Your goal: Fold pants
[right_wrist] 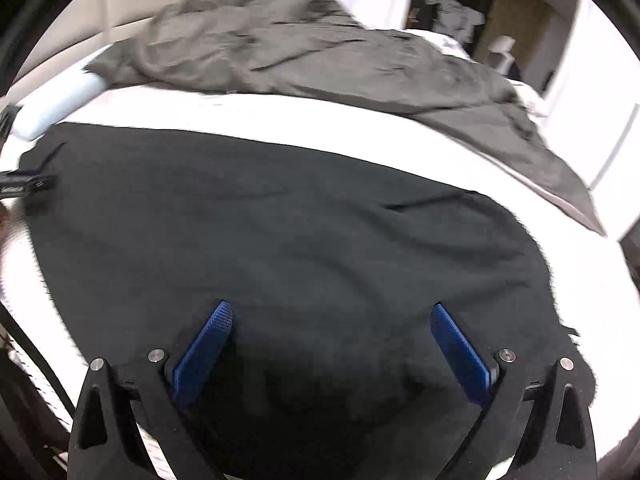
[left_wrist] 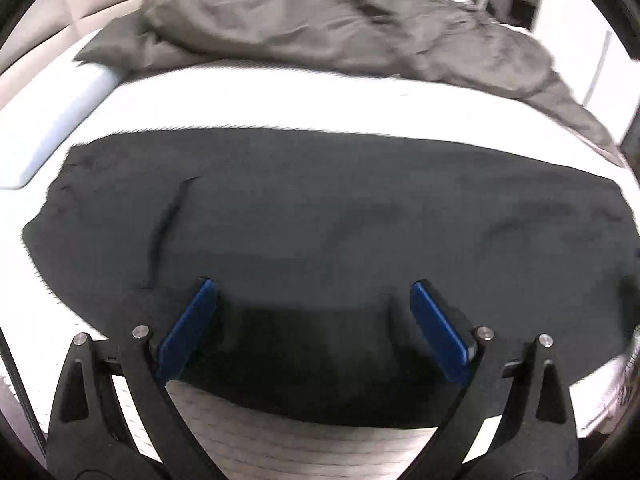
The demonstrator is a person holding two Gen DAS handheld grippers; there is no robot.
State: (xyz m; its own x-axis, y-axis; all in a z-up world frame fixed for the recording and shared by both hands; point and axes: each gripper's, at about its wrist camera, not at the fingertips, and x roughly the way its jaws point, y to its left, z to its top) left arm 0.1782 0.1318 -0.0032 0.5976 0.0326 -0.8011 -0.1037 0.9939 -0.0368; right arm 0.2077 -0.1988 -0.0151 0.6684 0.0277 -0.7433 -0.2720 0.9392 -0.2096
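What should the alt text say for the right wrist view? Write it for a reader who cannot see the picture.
Black pants lie spread flat on a white bed, with the right gripper above their near edge, its blue-padded fingers wide open and holding nothing. A crumpled grey blanket is heaped at the far side of the bed.

Pants lie spread flat on the bed, filling the middle band of the left wrist frame from left to right edge. Left gripper sits at bottom centre, fingers spread wide above the pants' near edge. Crumpled blanket lies behind the pants across the top. Pillow at the left edge. Right wrist frame: right gripper bottom centre over the pants, fingers likewise apart, blanket on top.
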